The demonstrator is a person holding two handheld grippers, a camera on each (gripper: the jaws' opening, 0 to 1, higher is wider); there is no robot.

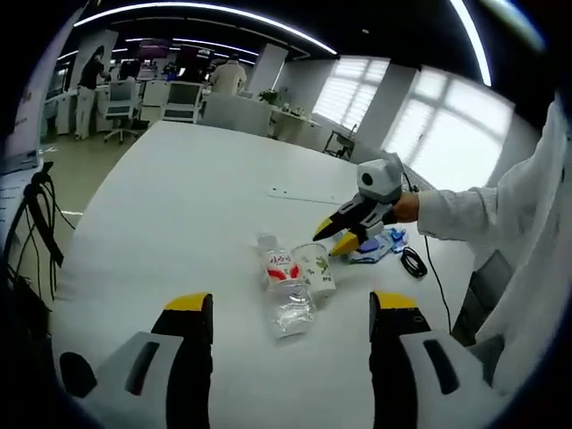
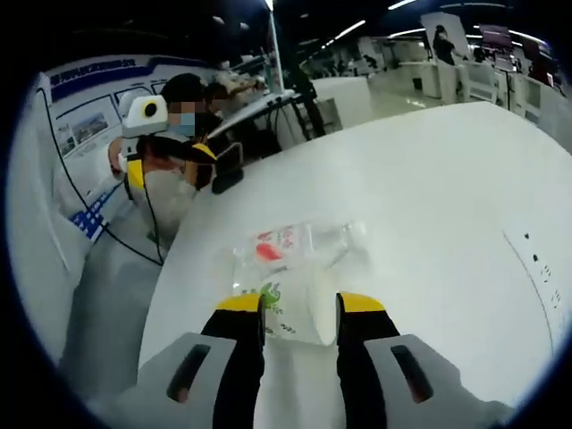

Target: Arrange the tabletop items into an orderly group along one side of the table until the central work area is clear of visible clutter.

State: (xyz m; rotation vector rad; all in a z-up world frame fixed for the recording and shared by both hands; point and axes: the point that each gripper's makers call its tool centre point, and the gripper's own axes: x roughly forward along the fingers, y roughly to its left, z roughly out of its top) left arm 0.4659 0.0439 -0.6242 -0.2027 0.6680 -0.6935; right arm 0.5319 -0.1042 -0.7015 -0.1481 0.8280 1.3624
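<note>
Here, right gripper (image 2: 299, 308) fingers straddle a cup (image 2: 290, 308) on the white office table (image 1: 179, 197); left's apart.

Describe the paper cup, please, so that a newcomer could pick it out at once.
On the white table, near its middle, a clear plastic bottle lies flat. The paper cup lies on its side against it, before the right gripper. It is opaque white with green print, unlike the see-through, red-labelled bottle.

Bright window glare, warped edges.
</note>
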